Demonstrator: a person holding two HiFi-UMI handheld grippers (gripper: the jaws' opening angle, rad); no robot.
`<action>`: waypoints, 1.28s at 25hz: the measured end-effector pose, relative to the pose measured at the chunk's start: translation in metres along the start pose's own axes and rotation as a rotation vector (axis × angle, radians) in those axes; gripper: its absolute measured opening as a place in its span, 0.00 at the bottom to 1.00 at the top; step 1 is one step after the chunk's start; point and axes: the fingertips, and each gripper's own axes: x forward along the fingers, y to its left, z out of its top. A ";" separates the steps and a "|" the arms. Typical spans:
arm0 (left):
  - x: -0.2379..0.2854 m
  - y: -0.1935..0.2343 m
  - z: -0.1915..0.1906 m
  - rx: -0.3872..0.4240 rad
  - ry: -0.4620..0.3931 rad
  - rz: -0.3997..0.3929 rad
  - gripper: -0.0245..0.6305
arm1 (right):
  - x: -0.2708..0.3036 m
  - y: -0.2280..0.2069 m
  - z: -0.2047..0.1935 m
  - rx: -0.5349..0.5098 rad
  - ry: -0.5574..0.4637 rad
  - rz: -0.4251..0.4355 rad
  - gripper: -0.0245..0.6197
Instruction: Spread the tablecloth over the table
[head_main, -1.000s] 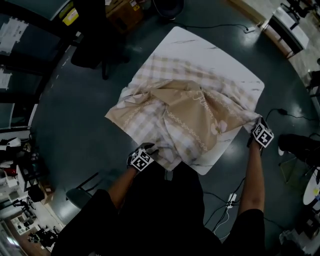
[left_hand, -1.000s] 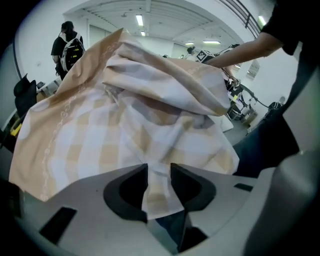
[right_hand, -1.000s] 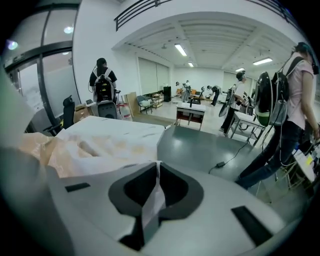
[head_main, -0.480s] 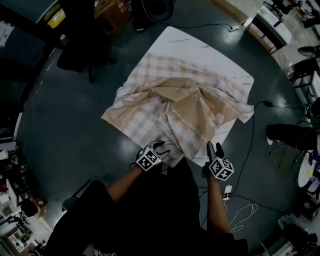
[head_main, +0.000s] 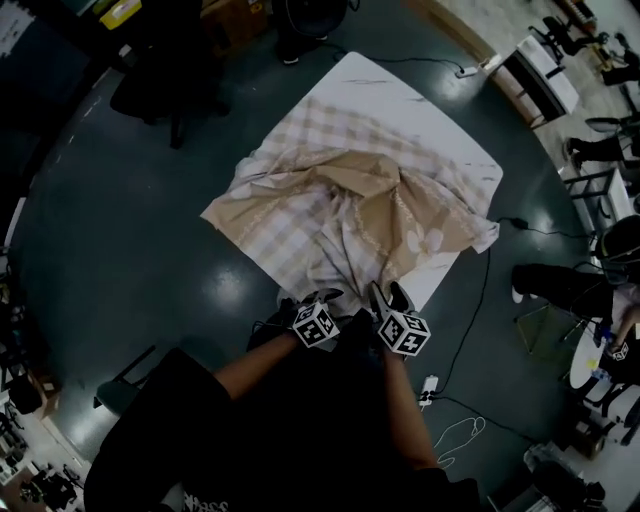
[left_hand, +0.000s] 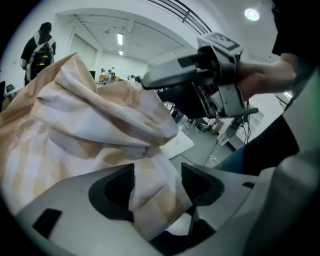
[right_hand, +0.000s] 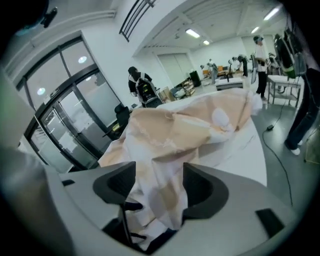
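Head view shows the tablecloth (head_main: 350, 215) bunched mid-desk (head_main: 400, 95), and at its near edge the left hand-held gripper (head_main: 322, 298) and right hand-held gripper (head_main: 386, 294), jaws just opened, straddle loose folds unpinched, probably to regrip and pull it flat.

One table (head_main: 440, 115), one tablecloth (head_main: 345, 205) (crumpled), two tongs, left (head_main: 325, 296) and right (head_main: 386, 293).

In the head view, a glossy dark teal floor (head_main: 130, 250) carries a black office chair (head_main: 160, 85) at eleven o'clock, a long white desk (head_main: 545, 75) at two o'clock, a small white power strip (head_main: 430, 387) at five o'clock and a looped white cord (head_main: 455, 435) just beyond it.
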 end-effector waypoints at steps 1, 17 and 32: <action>0.007 -0.005 -0.003 0.018 0.027 0.004 0.50 | 0.005 0.001 -0.006 0.006 0.035 0.012 0.50; 0.029 0.012 -0.012 -0.373 -0.038 0.390 0.15 | -0.017 -0.071 0.050 -0.224 0.124 0.287 0.07; -0.086 -0.032 -0.099 -0.290 -0.055 0.489 0.11 | -0.085 -0.146 0.107 -0.227 -0.018 0.099 0.06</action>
